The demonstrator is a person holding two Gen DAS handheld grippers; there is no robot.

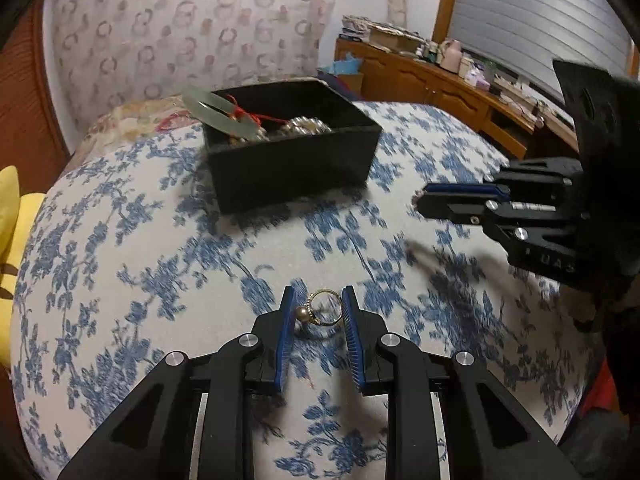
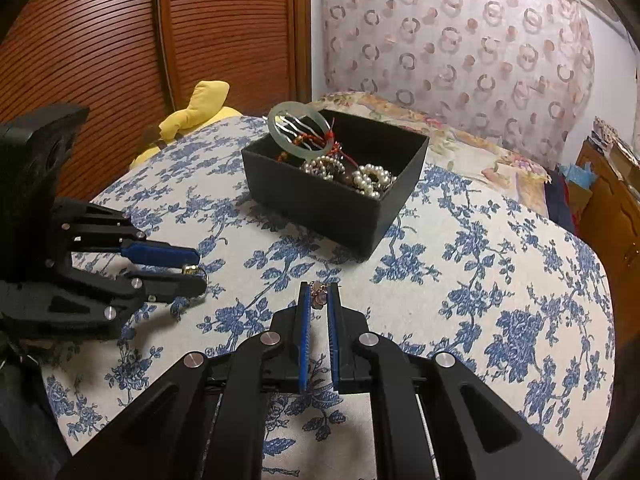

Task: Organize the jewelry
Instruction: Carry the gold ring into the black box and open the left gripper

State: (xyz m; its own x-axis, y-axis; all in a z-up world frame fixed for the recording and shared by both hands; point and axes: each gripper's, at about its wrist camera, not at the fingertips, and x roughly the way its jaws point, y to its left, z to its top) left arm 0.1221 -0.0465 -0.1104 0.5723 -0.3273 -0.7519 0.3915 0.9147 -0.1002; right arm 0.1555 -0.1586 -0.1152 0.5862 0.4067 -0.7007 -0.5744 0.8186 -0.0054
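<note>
Left wrist view: my left gripper (image 1: 319, 306) pinches a gold pearl ring (image 1: 323, 307) between its blue pads, the band upright above the floral bedspread (image 1: 160, 240). My right gripper (image 1: 418, 199) comes in from the right with something tiny at its tip. Ahead sits the black box (image 1: 292, 168), holding one jade bangle (image 1: 218, 114) propped on its rim and at least one beaded bracelet. To do this well, I judge I should keep the pinch light, carry the ring over the rim and let go low inside.

Right wrist view: my right gripper (image 2: 319, 295) is clamped on one small ornament (image 2: 319, 294), too small to name. One box (image 2: 340, 208), one bangle (image 2: 299, 130), two pearl bracelets (image 2: 348, 174), one wavy hair comb (image 2: 296, 126). My left gripper (image 2: 196, 266) holds its ring (image 2: 191, 269) just above the spread.
</note>
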